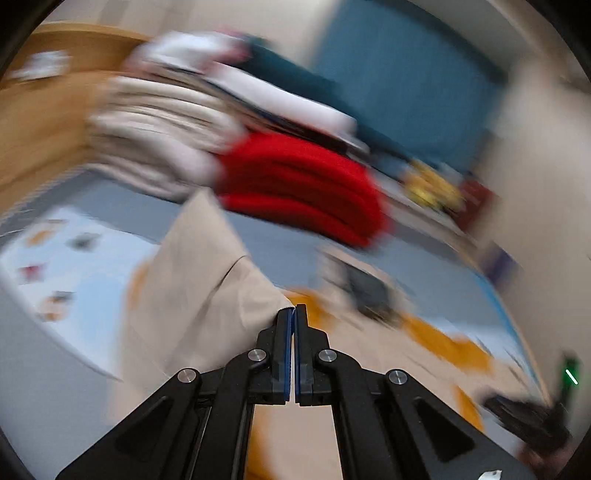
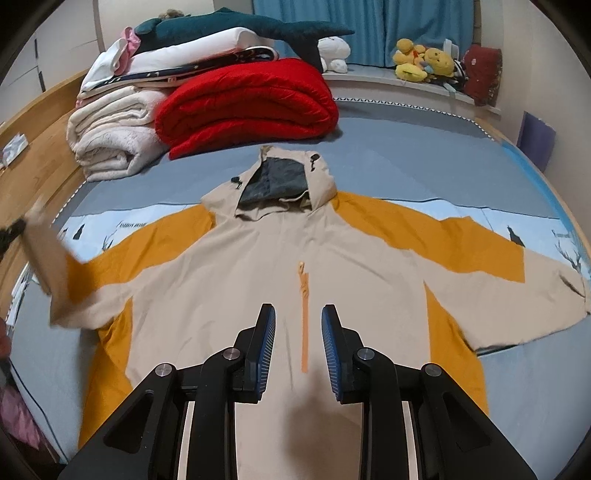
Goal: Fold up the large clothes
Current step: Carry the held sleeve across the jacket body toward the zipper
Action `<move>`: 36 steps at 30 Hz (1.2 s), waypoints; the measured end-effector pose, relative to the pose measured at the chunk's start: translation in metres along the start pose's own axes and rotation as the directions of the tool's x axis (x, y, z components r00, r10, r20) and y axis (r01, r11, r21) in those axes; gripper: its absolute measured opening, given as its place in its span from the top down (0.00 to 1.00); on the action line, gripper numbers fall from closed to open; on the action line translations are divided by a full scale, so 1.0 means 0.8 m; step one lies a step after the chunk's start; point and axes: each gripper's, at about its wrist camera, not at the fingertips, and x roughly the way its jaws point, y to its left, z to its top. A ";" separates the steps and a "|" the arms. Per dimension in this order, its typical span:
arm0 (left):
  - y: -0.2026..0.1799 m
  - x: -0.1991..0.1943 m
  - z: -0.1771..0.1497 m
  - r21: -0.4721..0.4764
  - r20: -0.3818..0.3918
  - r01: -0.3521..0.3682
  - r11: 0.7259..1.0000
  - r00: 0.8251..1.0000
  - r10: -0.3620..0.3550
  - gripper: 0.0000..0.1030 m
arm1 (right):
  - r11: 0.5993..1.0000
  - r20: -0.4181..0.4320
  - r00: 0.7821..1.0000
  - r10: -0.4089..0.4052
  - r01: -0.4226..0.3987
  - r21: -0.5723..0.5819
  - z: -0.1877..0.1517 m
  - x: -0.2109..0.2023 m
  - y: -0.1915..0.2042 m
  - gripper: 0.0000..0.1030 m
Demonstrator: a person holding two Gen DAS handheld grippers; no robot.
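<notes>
I am looking at a bed (image 2: 406, 147) with a grey-blue cover, wooden frame on the left and blue curtains (image 2: 369, 26) behind. A beige and orange hooded jacket (image 2: 258, 266) lies spread face up across the middle of it, hood (image 2: 280, 177) toward the far end and the orange zipper (image 2: 304, 325) running down the chest. One sleeve (image 2: 517, 288) lies flat out to the right side of my right wrist view; the other sleeve (image 2: 48, 266) is lifted off the bed at the left edge, blurred.

My left gripper (image 1: 294, 308) has its jaws pressed together on the beige fabric of that lifted sleeve, and the cloth hangs away from the tips in a taut fold. The left wrist view is heavily smeared. My right gripper (image 2: 298, 314) hovers over the jacket's chest, pointing down, jaws partly spread on either side of the zipper line; I cannot see either pad pressing the fabric.

Beyond the hood sits a folded red blanket (image 2: 247, 107), touching a rolled cream blanket (image 2: 110, 140) to its left. White bedding and a dark teal plush (image 2: 236, 27) are stacked behind them. Yellow plush toys (image 2: 421, 61) sit on the far ledge near the curtains.
</notes>
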 end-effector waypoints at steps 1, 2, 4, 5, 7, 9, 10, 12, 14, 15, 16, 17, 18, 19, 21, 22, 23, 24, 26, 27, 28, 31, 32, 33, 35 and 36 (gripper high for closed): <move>-0.026 0.012 -0.014 0.034 -0.071 0.072 0.997 0.995 -0.069 1.00 | 1.000 -0.002 1.000 0.001 -0.001 -0.004 -0.004 -0.001 0.001 0.73; -0.042 0.022 -0.025 0.055 -0.134 0.115 0.992 0.985 -0.107 0.97 | 1.000 -0.007 1.000 -0.002 0.002 -0.008 -0.008 -0.002 0.003 0.73; -0.077 0.053 -0.064 0.111 -0.343 0.189 0.976 0.929 -0.141 0.87 | 1.000 -0.018 1.000 0.002 -0.003 -0.006 -0.015 -0.003 0.004 0.73; -0.082 0.055 -0.072 0.121 -0.362 0.177 0.977 0.924 -0.123 0.86 | 1.000 -0.024 1.000 0.006 -0.006 0.000 -0.019 -0.004 0.004 0.73; -0.075 0.053 -0.082 0.110 -0.375 0.131 0.985 0.924 -0.080 0.84 | 1.000 -0.030 1.000 0.007 -0.007 0.014 -0.024 -0.007 0.004 0.73; -0.050 0.041 -0.073 0.032 -0.351 0.096 0.995 0.933 -0.079 0.81 | 0.999 -0.030 0.999 0.013 -0.012 0.031 -0.028 -0.012 0.003 0.73; -0.041 0.034 -0.071 -0.002 -0.332 0.075 0.997 0.941 -0.072 0.79 | 0.999 -0.029 0.999 0.015 -0.014 0.039 -0.029 -0.014 0.003 0.73; -0.007 0.019 -0.060 -0.086 -0.298 -0.007 0.996 0.954 -0.019 0.79 | 0.998 -0.021 1.000 0.023 -0.021 0.060 -0.033 -0.020 0.001 0.73; 0.019 0.013 -0.059 -0.149 -0.300 -0.089 0.985 0.953 0.041 0.80 | 0.997 -0.016 1.000 0.027 -0.026 0.073 -0.038 -0.024 0.001 0.73; 0.030 0.019 -0.057 -0.172 -0.307 -0.113 0.979 0.950 0.056 0.80 | 0.996 -0.013 0.999 0.033 -0.032 0.080 -0.042 -0.026 0.003 0.73; 0.041 0.019 -0.059 -0.195 -0.318 -0.133 0.972 0.946 0.065 0.80 | 0.996 -0.010 0.999 0.040 -0.039 0.082 -0.046 -0.027 0.005 0.73; 0.052 0.025 -0.064 -0.225 -0.335 -0.150 0.963 0.940 0.068 0.80 | 0.996 -0.007 0.999 0.046 -0.045 0.082 -0.049 -0.027 0.007 0.74; 0.063 0.030 -0.070 -0.268 -0.353 -0.150 0.952 0.934 0.047 0.81 | 0.996 -0.003 0.999 0.051 -0.050 0.077 -0.053 -0.027 0.011 0.76; 0.066 0.033 -0.077 -0.287 -0.359 -0.142 0.947 0.933 0.031 0.81 | 0.996 -0.003 0.998 0.055 -0.055 0.068 -0.057 -0.027 0.015 0.78; 0.067 0.043 -0.089 -0.327 -0.380 -0.130 0.936 0.925 -0.005 0.81 | 0.996 -0.007 0.998 0.070 -0.070 0.050 -0.064 -0.025 0.022 0.79; 0.061 0.048 -0.093 -0.333 -0.387 -0.112 0.936 0.922 -0.027 0.81 | 0.996 -0.012 0.997 0.072 -0.071 0.045 -0.066 -0.023 0.024 0.79; 0.048 0.054 -0.096 -0.336 -0.384 -0.056 0.940 0.919 -0.083 0.81 | 0.996 -0.021 0.997 0.074 -0.073 0.044 -0.067 -0.020 0.026 0.78; 0.039 0.059 -0.098 -0.330 -0.383 -0.017 0.944 0.916 -0.117 0.81 | 0.995 -0.025 0.996 0.086 -0.085 0.048 -0.066 -0.018 0.026 0.78; 0.020 0.080 -0.106 -0.303 -0.419 0.030 0.952 0.893 -0.162 0.81 | 0.994 -0.018 0.995 0.101 -0.100 0.043 -0.065 -0.016 0.027 0.78; 0.018 0.092 -0.111 -0.305 -0.441 0.022 0.952 0.883 -0.162 0.80 | 0.995 -0.017 0.995 0.099 -0.098 0.036 -0.065 -0.013 0.027 0.78; 0.020 0.106 -0.118 -0.327 -0.464 0.003 0.945 0.871 -0.163 0.79 | 0.995 -0.026 0.995 0.098 -0.097 0.035 -0.064 -0.008 0.027 0.78; 0.040 0.138 -0.139 -0.395 -0.543 -0.108 0.912 0.829 -0.137 0.46 | 0.990 -0.041 0.991 0.130 -0.128 0.058 -0.063 0.006 0.023 0.77; 0.049 0.144 -0.145 -0.404 -0.571 -0.156 0.902 0.813 -0.115 0.43 | 0.991 -0.048 0.991 0.128 -0.125 0.055 -0.063 0.011 0.023 0.77; 0.059 0.149 -0.151 -0.419 -0.595 -0.205 0.885 0.798 -0.097 0.43 | 0.990 -0.057 0.990 0.130 -0.127 0.055 -0.063 0.017 0.022 0.77; 0.072 0.152 -0.156 -0.465 -0.592 -0.233 0.854 0.799 -0.104 0.44 | 0.988 -0.067 0.987 0.145 -0.141 0.063 -0.061 0.026 0.020 0.77; 0.077 0.154 -0.155 -0.493 -0.581 -0.229 0.839 0.805 -0.122 0.45 | 0.987 -0.073 0.986 0.149 -0.144 0.065 -0.060 0.030 0.020 0.77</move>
